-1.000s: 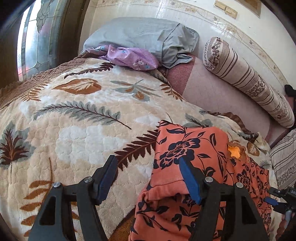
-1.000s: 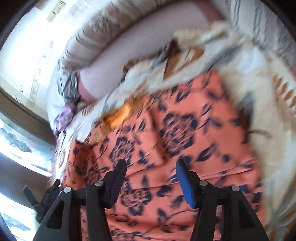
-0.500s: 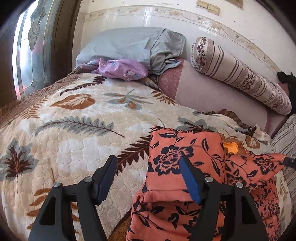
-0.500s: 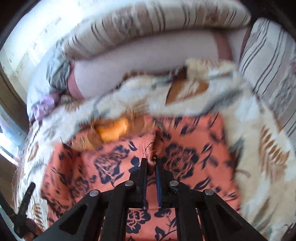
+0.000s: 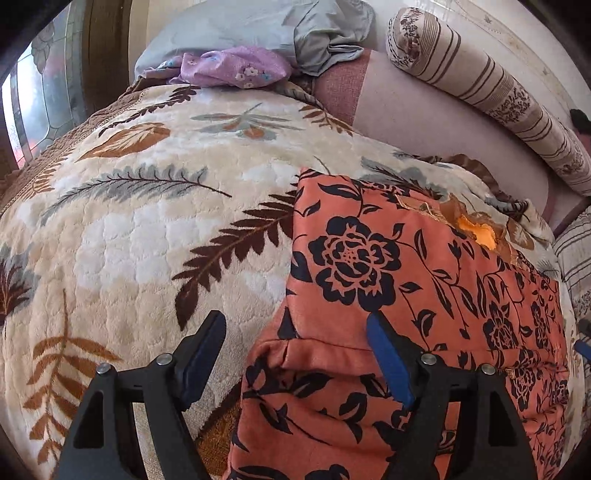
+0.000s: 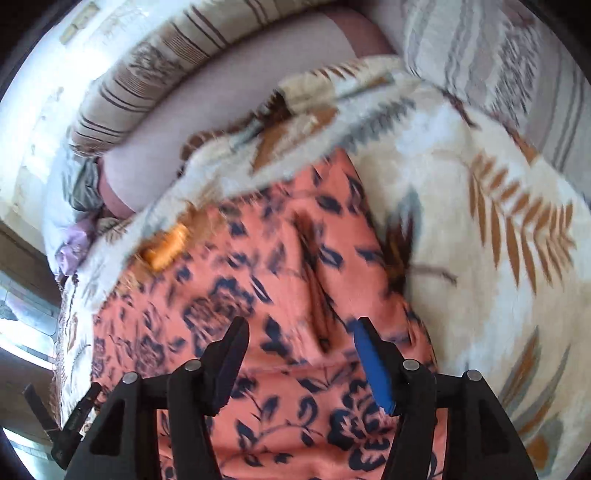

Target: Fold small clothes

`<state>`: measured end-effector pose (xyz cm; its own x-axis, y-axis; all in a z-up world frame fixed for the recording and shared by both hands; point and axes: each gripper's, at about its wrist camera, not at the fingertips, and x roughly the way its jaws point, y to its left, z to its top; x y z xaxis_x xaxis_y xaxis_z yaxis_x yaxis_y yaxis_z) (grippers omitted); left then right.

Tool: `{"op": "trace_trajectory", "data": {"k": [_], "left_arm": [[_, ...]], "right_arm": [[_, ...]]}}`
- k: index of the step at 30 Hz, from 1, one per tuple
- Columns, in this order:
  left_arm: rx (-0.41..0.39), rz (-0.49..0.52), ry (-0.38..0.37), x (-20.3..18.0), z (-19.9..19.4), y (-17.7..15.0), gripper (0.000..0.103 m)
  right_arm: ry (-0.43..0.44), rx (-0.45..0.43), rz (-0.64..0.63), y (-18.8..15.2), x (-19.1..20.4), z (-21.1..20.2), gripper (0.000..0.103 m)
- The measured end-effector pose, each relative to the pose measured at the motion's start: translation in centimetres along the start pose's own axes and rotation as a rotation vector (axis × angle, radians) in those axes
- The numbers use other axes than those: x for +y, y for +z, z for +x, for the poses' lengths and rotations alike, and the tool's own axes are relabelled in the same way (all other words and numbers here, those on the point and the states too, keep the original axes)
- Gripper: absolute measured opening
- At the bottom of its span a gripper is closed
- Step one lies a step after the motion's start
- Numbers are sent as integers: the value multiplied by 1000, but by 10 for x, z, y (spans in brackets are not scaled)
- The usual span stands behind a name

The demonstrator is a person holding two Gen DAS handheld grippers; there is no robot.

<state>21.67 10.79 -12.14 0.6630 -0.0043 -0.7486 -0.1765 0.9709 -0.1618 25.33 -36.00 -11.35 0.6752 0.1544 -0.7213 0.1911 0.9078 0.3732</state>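
Note:
An orange garment with a black flower print (image 5: 388, 280) lies folded on a cream blanket with a leaf pattern (image 5: 147, 229). An orange patch (image 5: 476, 230) shows at its far edge. My left gripper (image 5: 295, 343) is open and empty, low over the garment's near left edge, one finger over the blanket and one over the cloth. In the right wrist view the same garment (image 6: 280, 280) lies flat under my right gripper (image 6: 299, 347), which is open and empty just above it. That view is blurred.
A grey pillow (image 5: 266, 26) and a purple flowered cloth (image 5: 236, 66) lie at the head of the bed. A striped bolster (image 5: 491, 88) runs along the far right by a pink sheet (image 5: 424, 114). A window (image 5: 40, 96) is at the left. Striped fabric (image 6: 491, 48) lies beyond the blanket.
My right gripper was shut on a pinch of the garment half a second ago and now stands open, the cloth lying flat. The left gripper stayed open and shifted slightly.

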Motion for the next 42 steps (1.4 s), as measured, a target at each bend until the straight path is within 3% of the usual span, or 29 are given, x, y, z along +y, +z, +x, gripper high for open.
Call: {"op": "trace_trajectory", "data": {"k": [3, 6, 9, 12, 15, 18, 21, 23, 26, 28, 29, 30, 32, 33, 34, 35, 37, 39, 42], "left_arm": [[20, 26, 16, -2, 5, -2, 79], [47, 22, 24, 0, 13, -3, 80], [52, 22, 26, 0, 14, -2, 81], [52, 27, 33, -1, 15, -1, 81], [54, 30, 37, -2, 15, -1, 81], [54, 29, 35, -2, 16, 0, 82], [53, 33, 36, -1, 16, -1, 82], [56, 33, 35, -1, 15, -1, 82], [53, 35, 41, -2, 16, -1, 82], [52, 38, 49, -3, 15, -1, 82], [51, 38, 49, -3, 15, -1, 82], [52, 37, 47, -3, 15, -1, 82], [56, 34, 45, -2, 15, 0, 82], [57, 37, 47, -3, 15, 0, 82], [54, 40, 45, -3, 14, 1, 82], [46, 43, 42, -2, 12, 0, 82], [20, 53, 56, 0, 4, -2, 82], [-15, 65, 68, 1, -11, -6, 82], [-65, 100, 17, 3, -48, -19, 82]], "right_arm": [[-3, -10, 21, 26, 4, 14, 64], [-53, 41, 28, 39, 1, 42, 64], [-81, 68, -38, 44, 1, 55, 62], [-173, 105, -273, 40, 38, 60, 11], [-252, 1, -411, 43, 68, 41, 10], [-305, -40, -372, 43, 58, 39, 10], [-336, 63, -297, 31, 27, 67, 11], [-296, 52, -241, 25, 14, 64, 13], [-254, -9, -212, 24, 19, 36, 37], [-202, -101, -211, 20, 29, 10, 80], [-179, -130, -228, 17, 35, 4, 83], [-140, -129, -249, 15, 39, 4, 83], [-66, 16, -271, 6, 36, 31, 82], [-115, 126, -255, 2, 24, 54, 80], [-159, 167, -213, 0, 11, 64, 73], [-142, 117, -150, 0, -1, 56, 66], [-117, 31, -85, -4, -6, 24, 67], [-114, -7, -153, -16, 1, -2, 69], [-118, -10, -251, -46, -3, -41, 76]]}}
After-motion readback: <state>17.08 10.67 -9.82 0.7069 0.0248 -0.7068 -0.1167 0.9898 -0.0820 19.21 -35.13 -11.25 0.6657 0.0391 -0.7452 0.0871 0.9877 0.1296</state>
